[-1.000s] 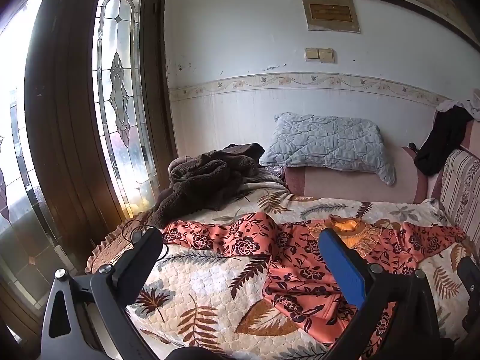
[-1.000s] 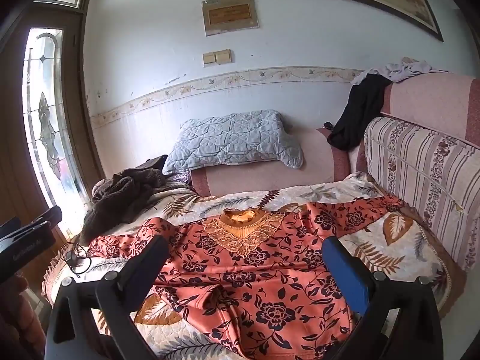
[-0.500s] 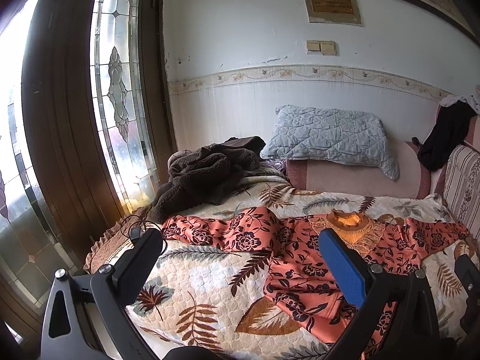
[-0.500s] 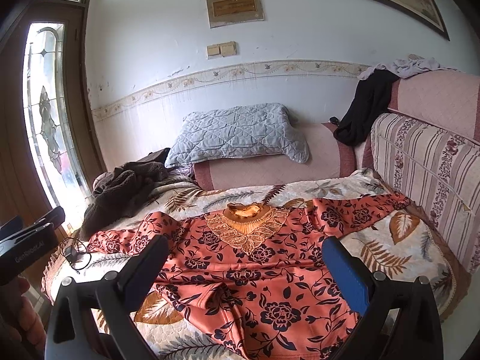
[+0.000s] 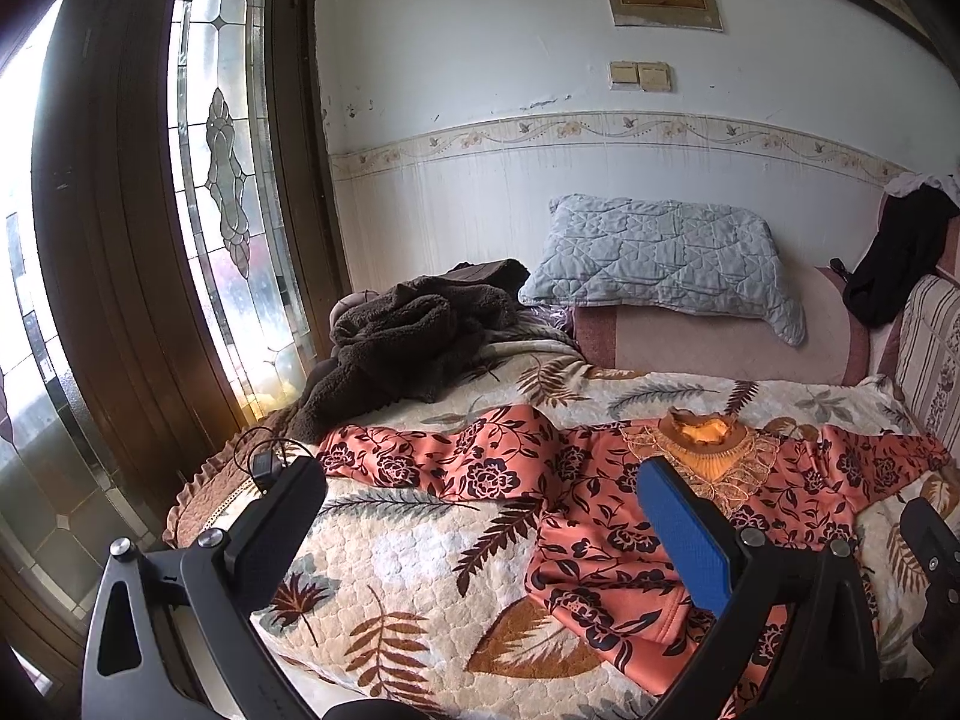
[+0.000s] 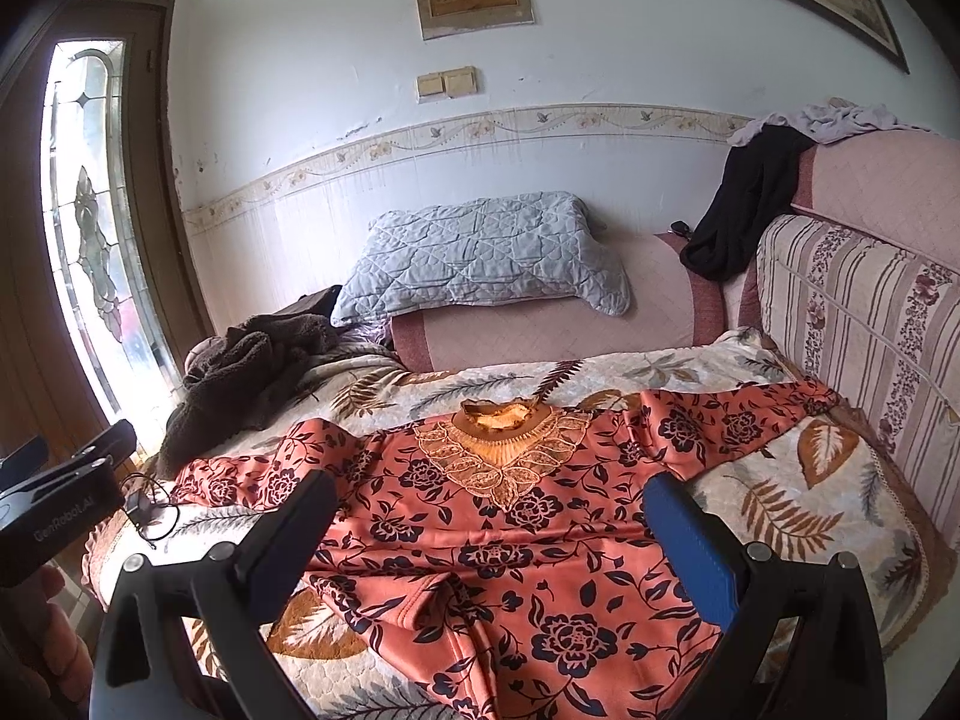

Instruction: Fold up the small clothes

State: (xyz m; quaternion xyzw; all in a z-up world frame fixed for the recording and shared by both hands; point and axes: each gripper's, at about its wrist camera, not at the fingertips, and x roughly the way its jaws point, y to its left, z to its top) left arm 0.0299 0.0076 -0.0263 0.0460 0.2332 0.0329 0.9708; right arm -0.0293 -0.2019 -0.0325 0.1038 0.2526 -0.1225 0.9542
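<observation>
An orange-red floral top (image 6: 480, 528) with a lace neckline lies spread face up on the leaf-patterned bedspread (image 6: 780, 498), sleeves out to both sides. In the left wrist view the same top (image 5: 600, 492) lies ahead and to the right, its left sleeve (image 5: 432, 456) stretched toward the window. My left gripper (image 5: 480, 516) hovers open above the bedspread (image 5: 390, 570) beside the sleeve, holding nothing. My right gripper (image 6: 489, 528) hovers open above the top's body, empty. The left gripper's body (image 6: 54, 498) shows at the left edge of the right wrist view.
A brown fleece garment (image 5: 408, 342) is heaped at the bed's far left. A grey quilted pillow (image 6: 480, 258) leans on the pink headrest. Black clothing (image 6: 738, 204) hangs over the striped sofa back (image 6: 858, 300). A black cable and charger (image 5: 264, 462) lie near the left bed edge by the glass door.
Both grippers have tipped slightly upward and drawn back a little, so the top sits lower in each view. Both stay open and empty; the top has not moved.
</observation>
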